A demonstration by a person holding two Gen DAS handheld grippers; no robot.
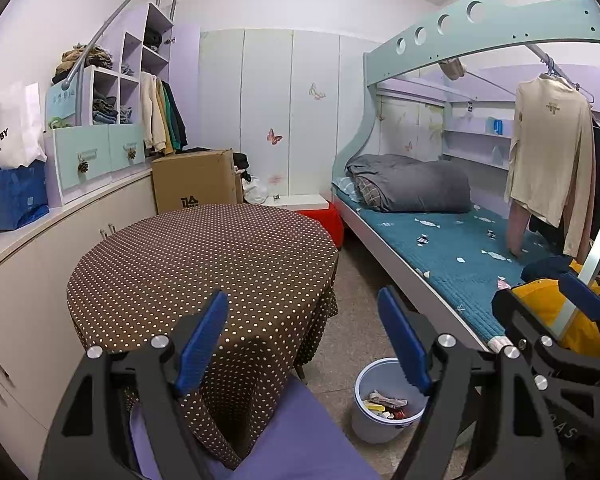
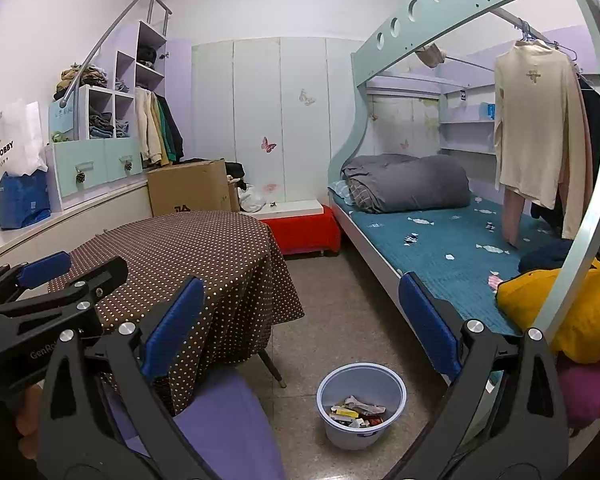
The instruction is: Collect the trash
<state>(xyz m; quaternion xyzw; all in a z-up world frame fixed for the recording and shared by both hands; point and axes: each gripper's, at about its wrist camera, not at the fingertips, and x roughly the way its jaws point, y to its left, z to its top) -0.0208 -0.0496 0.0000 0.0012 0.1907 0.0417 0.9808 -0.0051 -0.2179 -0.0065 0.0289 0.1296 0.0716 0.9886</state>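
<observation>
1. Blue-padded left gripper (image 1: 304, 340) and right gripper (image 2: 300, 328) both gape wide, empty.
2. Only the right wrist view shows a hand (image 2: 26, 420).
3. The bin (image 2: 361, 404) stands upright on the floor beside the bed (image 2: 440, 248), its mouth up, wrappers (image 2: 356, 412) inside.

I stand in a small bedroom with pale lilac walls (image 1: 260, 0) and a speckled grey tile floor (image 2: 340, 320). Near me on the left is a table under a brown cloth with white dots (image 1: 204, 264). Along the left wall runs a low white cabinet (image 1: 28, 280) with stepped open shelves (image 1: 112, 92) full of folded clothes. On the far wall I see white wardrobe doors (image 1: 268, 112) with butterfly stickers. On the right is a bunk bed (image 2: 440, 248) with a teal mattress cover and a grey duvet (image 2: 408, 180).
</observation>
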